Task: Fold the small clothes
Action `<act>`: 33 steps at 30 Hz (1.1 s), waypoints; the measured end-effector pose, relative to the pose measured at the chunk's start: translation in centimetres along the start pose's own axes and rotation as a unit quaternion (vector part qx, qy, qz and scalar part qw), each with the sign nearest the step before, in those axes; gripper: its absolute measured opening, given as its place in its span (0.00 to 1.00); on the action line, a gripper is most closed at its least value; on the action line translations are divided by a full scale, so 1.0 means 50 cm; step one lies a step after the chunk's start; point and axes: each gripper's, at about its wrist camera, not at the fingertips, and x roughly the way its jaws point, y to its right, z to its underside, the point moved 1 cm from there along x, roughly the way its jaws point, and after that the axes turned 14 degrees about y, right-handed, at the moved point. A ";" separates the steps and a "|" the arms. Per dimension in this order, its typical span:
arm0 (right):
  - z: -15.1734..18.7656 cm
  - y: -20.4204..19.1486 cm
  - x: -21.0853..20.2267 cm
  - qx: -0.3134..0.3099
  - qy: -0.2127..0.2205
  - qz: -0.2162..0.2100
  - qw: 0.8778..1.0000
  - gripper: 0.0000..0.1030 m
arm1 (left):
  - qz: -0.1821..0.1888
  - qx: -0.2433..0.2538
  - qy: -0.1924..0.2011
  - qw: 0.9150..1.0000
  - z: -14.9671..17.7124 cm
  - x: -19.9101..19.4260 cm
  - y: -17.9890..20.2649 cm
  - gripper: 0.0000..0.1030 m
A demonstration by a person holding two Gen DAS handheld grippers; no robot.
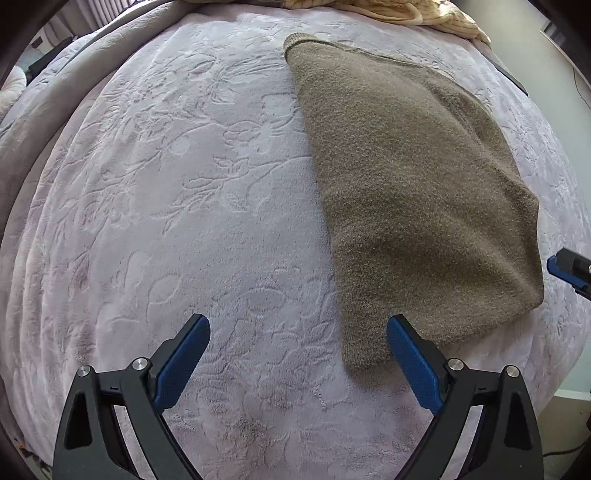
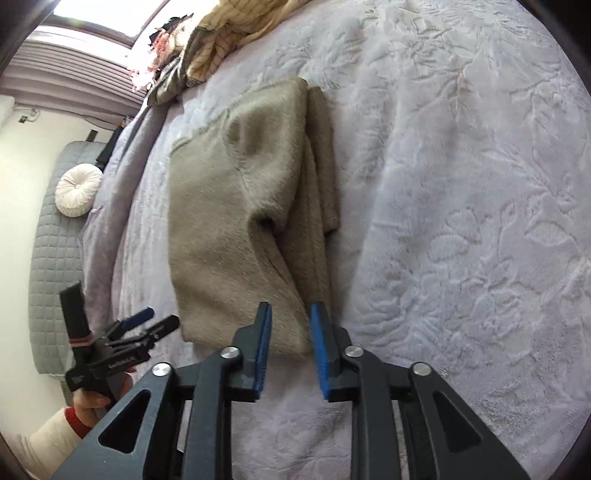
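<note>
A khaki-brown knitted sweater (image 1: 410, 177) lies folded lengthwise on the pale lilac embossed blanket (image 1: 184, 184). My left gripper (image 1: 297, 325) is open wide and empty, hovering at the sweater's near left corner. The right gripper's blue tip (image 1: 561, 267) shows at the far right edge. In the right wrist view the sweater (image 2: 236, 221) lies ahead with a sleeve folded along its right side. My right gripper (image 2: 290, 310) has its jaws partly apart, a narrow gap over the sweater's near corner, nothing clearly clamped. The left gripper (image 2: 153, 321) shows at lower left, held by a hand.
A heap of cream striped clothes (image 1: 417, 13) lies at the far end of the bed, also in the right wrist view (image 2: 221, 40). A round white cushion (image 2: 78, 190) rests on a grey quilted headboard (image 2: 48, 277). The blanket (image 2: 461, 221) stretches to the right.
</note>
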 end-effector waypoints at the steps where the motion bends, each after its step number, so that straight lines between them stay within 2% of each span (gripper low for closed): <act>1: -0.013 -0.003 0.004 0.009 0.004 -0.009 1.000 0.43 | -0.002 -0.003 -0.001 1.000 0.001 -0.006 0.000 0.94; 5: -0.059 0.002 0.064 0.062 0.000 -0.032 0.998 0.42 | -0.008 -0.011 0.003 1.000 0.003 -0.038 0.004 0.94; 6: -0.066 0.006 0.082 0.073 -0.007 -0.026 0.997 0.33 | -0.010 -0.013 0.005 1.000 0.003 -0.047 0.004 0.94; 7: -0.070 0.006 0.094 0.076 -0.010 -0.024 0.997 0.11 | -0.011 -0.014 0.006 1.000 0.000 -0.059 -0.004 0.94; 10: -0.079 0.014 0.112 0.056 -0.002 0.020 0.998 0.10 | -0.017 -0.018 0.009 1.000 -0.003 -0.080 -0.010 0.94; 18: -0.068 0.042 0.099 0.092 -0.016 0.027 0.995 0.10 | -0.018 -0.031 0.005 0.999 -0.003 -0.126 -0.010 0.94; 23: -0.066 0.020 0.061 0.060 -0.025 0.067 0.996 0.14 | -0.012 -0.024 0.010 1.000 -0.022 -0.151 0.009 0.94; 26: -0.060 0.002 0.032 0.033 -0.028 0.072 0.996 0.15 | -0.006 -0.023 0.007 1.000 -0.025 -0.164 0.021 0.94; 29: -0.048 -0.016 0.008 0.010 -0.036 0.080 0.996 0.24 | -0.001 -0.028 0.003 1.000 -0.025 -0.174 0.026 0.94; 31: -0.035 -0.027 -0.005 0.000 -0.041 0.082 0.996 0.40 | 0.004 -0.030 0.004 1.000 -0.025 -0.180 0.028 0.94; 33: -0.024 -0.037 -0.018 -0.004 -0.042 0.080 0.996 0.41 | 0.005 -0.032 0.009 0.999 -0.024 -0.190 0.029 0.94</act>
